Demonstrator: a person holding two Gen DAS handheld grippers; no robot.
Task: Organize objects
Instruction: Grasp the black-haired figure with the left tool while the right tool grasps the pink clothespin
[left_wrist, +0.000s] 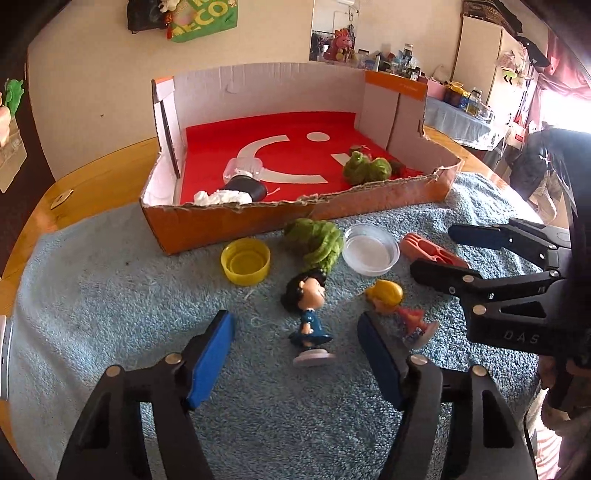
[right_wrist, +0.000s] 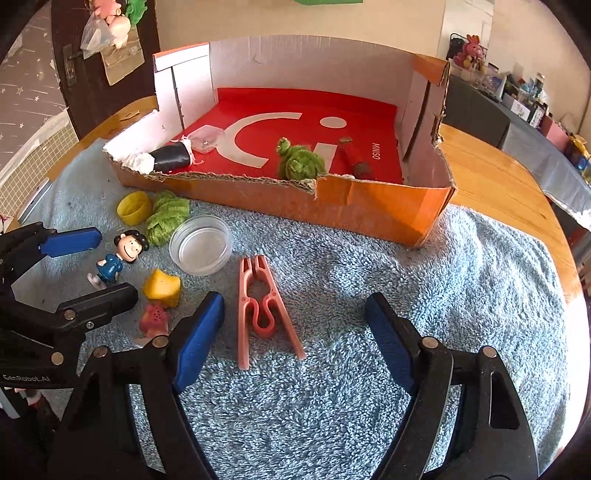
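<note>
Blue terry towel (right_wrist: 369, 266) spread over a round wooden table (right_wrist: 491, 173). Landmark: an orange cardboard box (right_wrist: 369, 206), front wall torn low, resting on the towel's far part.

Inside the box, on a red liner: a black-and-white roll (right_wrist: 166, 158) by the left front corner; a clear lid (right_wrist: 207, 139) just beyond it; a green yarn bundle (right_wrist: 301, 162) against the front wall; a dark red piece (right_wrist: 356, 155) right of that bundle, too small to identify.

Outside, in front of the box's left half:
- yellow cap (left_wrist: 245, 261), open side up, close to the front wall;
- second green yarn bundle (left_wrist: 317, 240), between the cap and the dish, nearly touching the wall;
- clear dish (left_wrist: 370, 249), upright, just right of that yarn;
- dark-haired figurine (left_wrist: 308, 321) in a blue dress, standing on its base, nearer the cameras than the yarn;
- yellow-haired figurine (left_wrist: 399, 310) in red, lying tipped, just right of the first;
- pink clothespin (right_wrist: 260, 310), flat on the towel, right of both figurines, prongs towards the box.

Left gripper (left_wrist: 295, 347): jaws partway open around the dark-haired figurine, blue pads clear of it on both sides. Nothing held.

Right gripper (right_wrist: 295, 339): jaws partway open, straddling the clothespin's near end; pads not touching it. Nothing held.
</note>
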